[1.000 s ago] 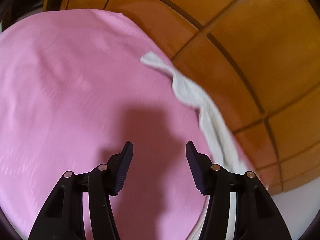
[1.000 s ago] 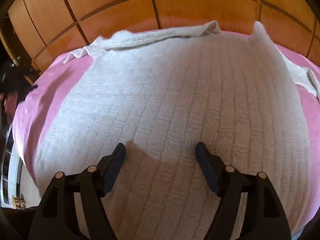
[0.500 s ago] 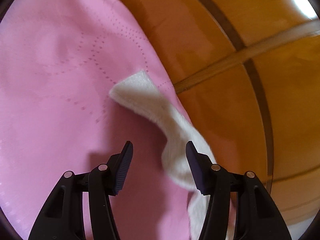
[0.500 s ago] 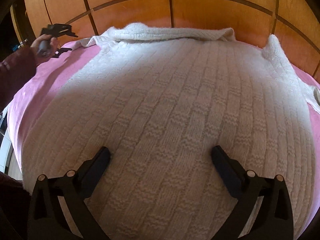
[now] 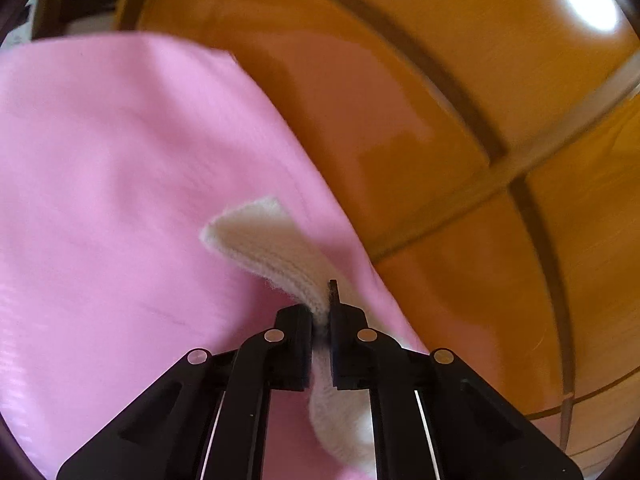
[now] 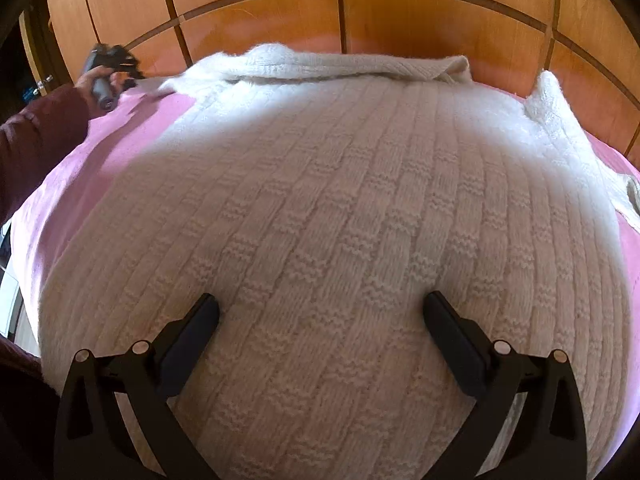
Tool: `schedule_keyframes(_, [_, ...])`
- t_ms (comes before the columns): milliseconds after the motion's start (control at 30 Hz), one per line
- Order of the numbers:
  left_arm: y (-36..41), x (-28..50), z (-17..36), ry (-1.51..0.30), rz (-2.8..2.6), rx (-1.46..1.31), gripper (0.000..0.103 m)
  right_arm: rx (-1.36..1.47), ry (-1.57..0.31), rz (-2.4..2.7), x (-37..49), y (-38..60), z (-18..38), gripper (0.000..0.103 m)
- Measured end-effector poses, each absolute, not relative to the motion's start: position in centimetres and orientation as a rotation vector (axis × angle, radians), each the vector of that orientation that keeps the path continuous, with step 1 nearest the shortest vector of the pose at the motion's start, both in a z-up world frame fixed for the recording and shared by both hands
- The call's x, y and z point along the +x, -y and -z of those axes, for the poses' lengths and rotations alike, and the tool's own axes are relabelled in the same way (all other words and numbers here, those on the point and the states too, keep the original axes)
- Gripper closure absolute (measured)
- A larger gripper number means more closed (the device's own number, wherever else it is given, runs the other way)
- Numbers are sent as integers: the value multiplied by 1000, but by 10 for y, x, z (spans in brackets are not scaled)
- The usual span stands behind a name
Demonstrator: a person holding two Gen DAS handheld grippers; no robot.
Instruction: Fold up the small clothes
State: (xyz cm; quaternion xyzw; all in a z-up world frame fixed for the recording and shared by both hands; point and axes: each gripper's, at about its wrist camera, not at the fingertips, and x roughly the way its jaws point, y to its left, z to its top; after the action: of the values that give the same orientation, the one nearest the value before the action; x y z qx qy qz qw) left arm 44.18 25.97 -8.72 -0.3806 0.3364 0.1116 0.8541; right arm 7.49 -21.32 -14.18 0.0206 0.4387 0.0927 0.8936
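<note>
A cream-white chunky knitted sweater (image 6: 340, 220) is laid flat on a pink smooth bed sheet (image 5: 120, 200), collar side towards the orange-brown glossy wooden panelled wall (image 6: 400, 12). In the left wrist view, the left gripper (image 5: 322, 316) is seen with fingers (image 5: 296, 328) pressed narrow onto the cream ribbed sleeve cuff (image 5: 264, 236), which is pinched a little back from its end so the cuff tip sticks out ahead, above the sheet. In the right wrist view the right gripper (image 6: 320, 320) is held over the sweater body near the hem, fingers (image 6: 192, 332) spread wide and holding nothing; whether the fabric is touched cannot be told. The left gripper is also seen far off at the top left of that view, held in the person's hand (image 6: 94, 80) at the sleeve end, a dark maroon cuffed forearm (image 6: 36, 136) behind it. The step in hand is judged to be the sleeve fold: the left sleeve is to be carried inward across the body. To do it well, the pinch should be kept firm, since loose knit can be stretched or slipped; the sleeve should be lifted just clear of the sheet and swept over in one arc so the pink sheet is not dragged. The body should be pinned by the right fingers near the shoulder line if it creeps. The cuff should be laid flat, straight across, before release. Task is judged to be at an early stage; no fold on the body is seen yet.
</note>
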Motion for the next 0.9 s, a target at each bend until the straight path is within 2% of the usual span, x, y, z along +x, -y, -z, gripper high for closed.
schedule_keyframes(133, [-304,379,62,-602,-299,-779,98,44,-905,-195,74,214,142,2])
schedule_keyframes(267, [-337,309,58,-562,-393,-763,98,47,-896,-193,72,214,142,2])
schedule_keyframes(467, [-345,276,94,-737,-443,-697,97,45,-892,-183,70,214,142,2])
schedule_keyframes(533, [-343,268,101,-745,-418,-749,92,42,-891,-178,70,214,142,2])
schedule_keyframes(600, [-332,250,100,-747,-354,-795,66,41,-887,-174,69,213,142,2])
schedule_keyframes(733, [-287,217,92,-776,-136,-803,65,39,-880,-165,67,212,141,2])
schedule_keyframes(900, [-194,161,89,-909,244,-624,65,61,-914,-153,61,226,127,3])
